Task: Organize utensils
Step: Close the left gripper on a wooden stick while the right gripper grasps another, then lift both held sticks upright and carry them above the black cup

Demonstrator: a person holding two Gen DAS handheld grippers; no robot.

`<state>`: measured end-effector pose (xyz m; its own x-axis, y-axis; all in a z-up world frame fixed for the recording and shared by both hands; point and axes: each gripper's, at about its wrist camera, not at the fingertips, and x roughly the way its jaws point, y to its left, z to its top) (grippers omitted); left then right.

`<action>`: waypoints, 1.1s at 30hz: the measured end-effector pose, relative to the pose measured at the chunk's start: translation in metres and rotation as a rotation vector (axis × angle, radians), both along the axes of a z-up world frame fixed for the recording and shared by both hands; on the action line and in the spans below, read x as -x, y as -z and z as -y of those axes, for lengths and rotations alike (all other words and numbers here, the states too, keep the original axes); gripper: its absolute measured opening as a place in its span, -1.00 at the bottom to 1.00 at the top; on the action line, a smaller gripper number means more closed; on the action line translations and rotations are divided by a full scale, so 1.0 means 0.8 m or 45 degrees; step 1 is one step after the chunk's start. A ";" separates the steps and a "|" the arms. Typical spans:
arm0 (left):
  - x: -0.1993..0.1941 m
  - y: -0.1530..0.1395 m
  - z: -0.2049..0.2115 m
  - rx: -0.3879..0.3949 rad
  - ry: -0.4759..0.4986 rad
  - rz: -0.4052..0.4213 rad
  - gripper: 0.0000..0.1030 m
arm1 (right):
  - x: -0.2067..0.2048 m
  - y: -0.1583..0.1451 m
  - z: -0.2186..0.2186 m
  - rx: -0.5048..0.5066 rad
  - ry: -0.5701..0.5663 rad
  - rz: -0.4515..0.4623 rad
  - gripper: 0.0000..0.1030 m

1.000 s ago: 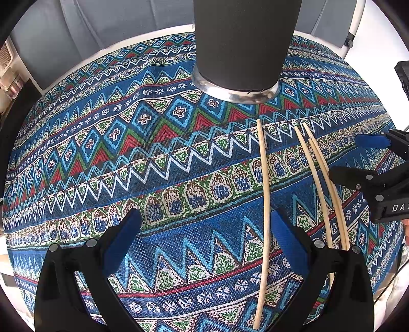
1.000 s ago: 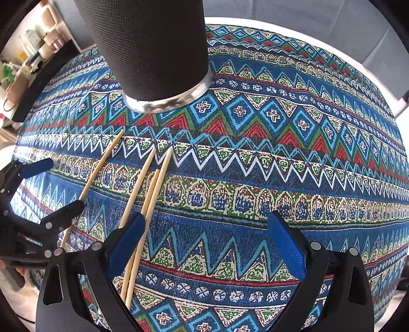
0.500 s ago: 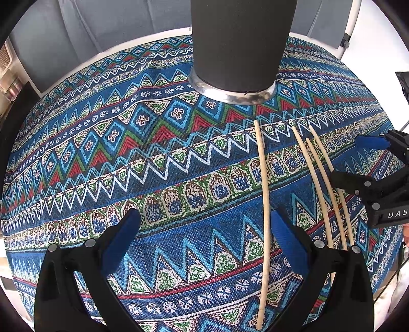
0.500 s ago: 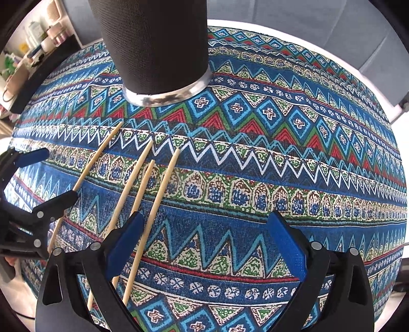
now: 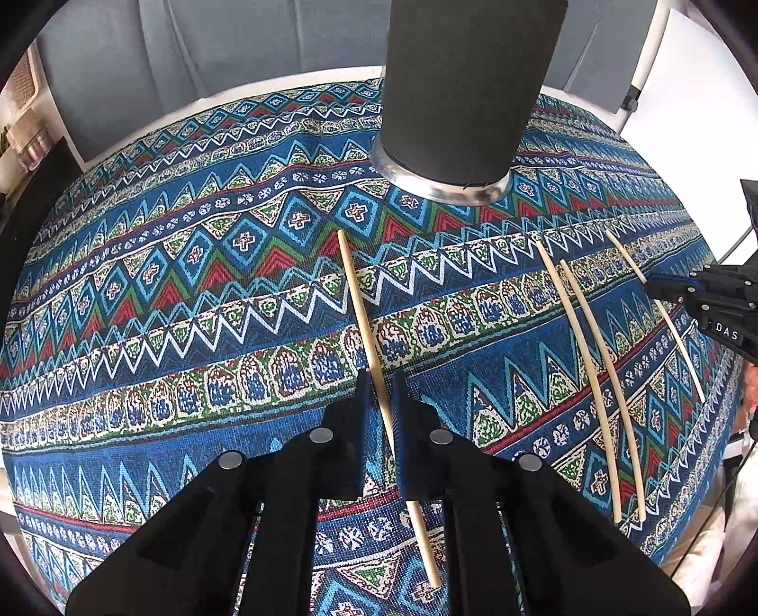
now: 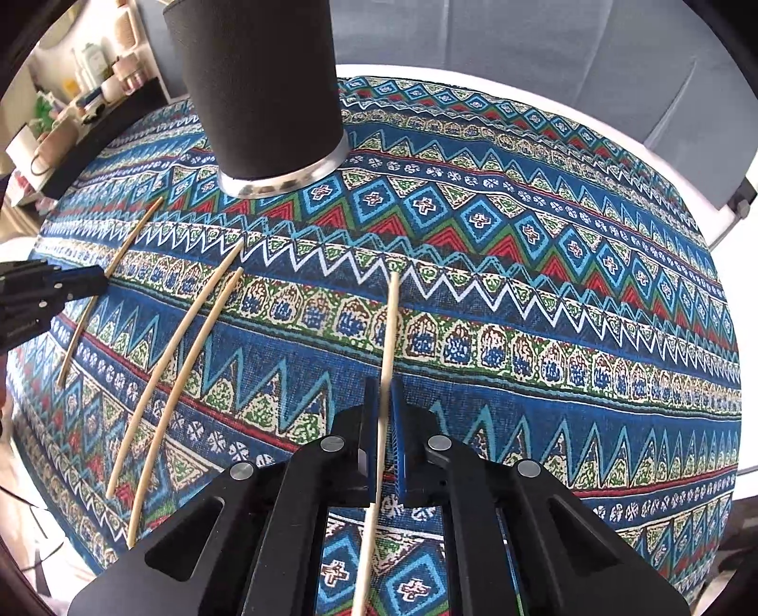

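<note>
A tall black holder with a metal base (image 5: 455, 95) stands at the back of the patterned cloth; it also shows in the right wrist view (image 6: 265, 95). My left gripper (image 5: 379, 384) is shut on a wooden chopstick (image 5: 357, 298). My right gripper (image 6: 384, 393) is shut on another chopstick (image 6: 391, 327). Two loose chopsticks (image 5: 592, 355) lie side by side between the grippers, also in the right wrist view (image 6: 184, 341). The right gripper shows at the left view's right edge (image 5: 663, 286), the left gripper at the right view's left edge (image 6: 90, 279).
The blue, red and green patterned cloth (image 5: 189, 303) covers a round table. A grey padded backrest (image 6: 521, 42) rises behind it. A shelf with small items (image 6: 71, 109) stands at the far left in the right wrist view.
Both grippers have closed, each on a chopstick, and each has shifted so its chopstick runs between its fingers. The two middle chopsticks stay on the cloth.
</note>
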<state>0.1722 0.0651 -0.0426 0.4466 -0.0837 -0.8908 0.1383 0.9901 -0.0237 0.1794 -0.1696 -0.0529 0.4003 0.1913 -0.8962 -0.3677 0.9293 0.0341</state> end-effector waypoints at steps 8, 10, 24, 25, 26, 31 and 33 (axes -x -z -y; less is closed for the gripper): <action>0.007 -0.005 -0.011 0.014 0.001 0.003 -0.91 | -0.015 -0.010 0.054 -0.087 0.082 0.002 -0.92; 0.010 -0.012 -0.012 0.008 0.013 0.021 -0.91 | -0.016 -0.020 0.059 -0.135 0.087 0.010 -0.91; 0.012 -0.084 -0.019 0.060 -0.019 0.173 -0.91 | -0.012 -0.082 0.066 -0.333 0.067 0.120 -0.91; 0.011 -0.091 -0.019 0.069 -0.021 0.185 -0.91 | -0.013 -0.088 0.066 -0.346 0.067 0.132 -0.91; 0.010 -0.098 -0.019 0.076 -0.023 0.199 -0.91 | -0.014 -0.095 0.066 -0.362 0.064 0.141 -0.91; 0.007 -0.141 -0.019 0.101 -0.027 0.284 -0.91 | -0.018 -0.131 0.065 -0.446 0.045 0.207 -0.91; 0.003 -0.159 -0.017 0.109 -0.028 0.321 -0.91 | -0.021 -0.145 0.064 -0.487 0.041 0.230 -0.91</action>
<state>0.1697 0.0785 0.0844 0.6559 -0.1420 -0.7413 0.1289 0.9888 -0.0753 0.1960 -0.2211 0.0627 0.5555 0.4811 -0.6782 -0.3704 0.8734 0.3162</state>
